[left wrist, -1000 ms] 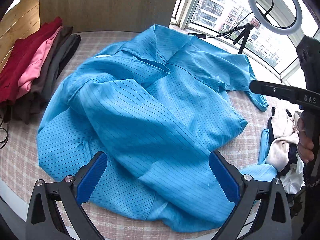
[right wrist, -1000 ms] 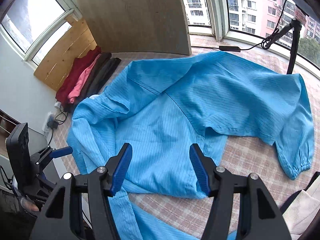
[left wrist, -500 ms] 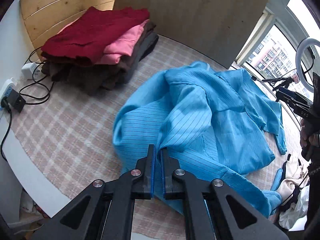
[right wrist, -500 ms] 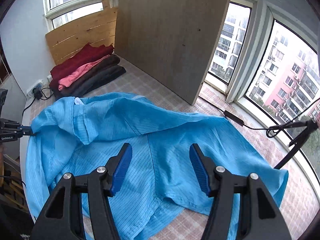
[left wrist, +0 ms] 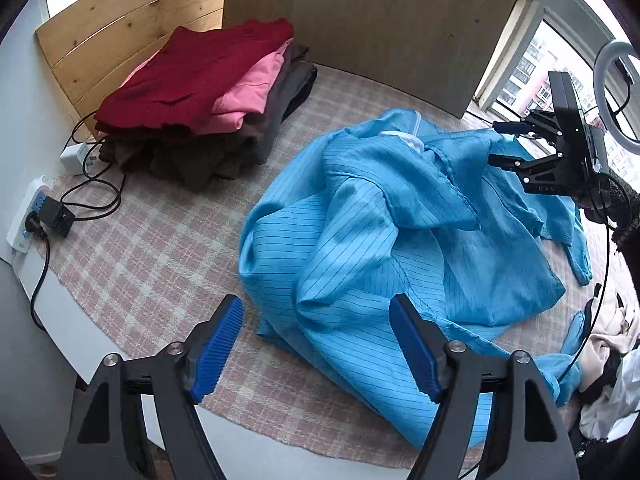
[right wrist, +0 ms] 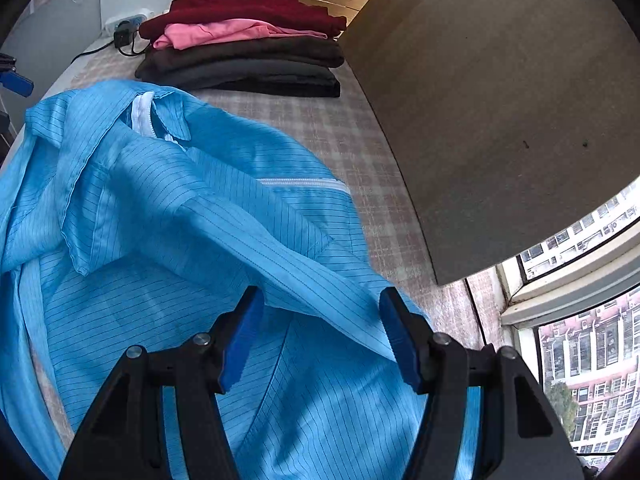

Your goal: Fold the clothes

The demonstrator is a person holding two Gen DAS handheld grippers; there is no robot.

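Where cloth (left wrist: 152,264) lies bare, garment's edge (left wrist: 260,334)

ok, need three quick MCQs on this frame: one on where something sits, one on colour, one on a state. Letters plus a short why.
1. Where is the stack of folded clothes?
A. on the blue garment
B. at the far side of the checked mat, against the wooden boards
C. on the floor

2. What colour is the top piece of the stack?
A. dark red
B. white
C. green

3. What is the state of the blue garment?
A. neatly folded
B. on a hanger
C. crumpled, unfolded

Answers: 1 B, the stack sits by the boards, apart from the garment. 2 A, dark red lies above pink and dark layers. 3 C, it lies rumpled with collar and sleeve spread out.
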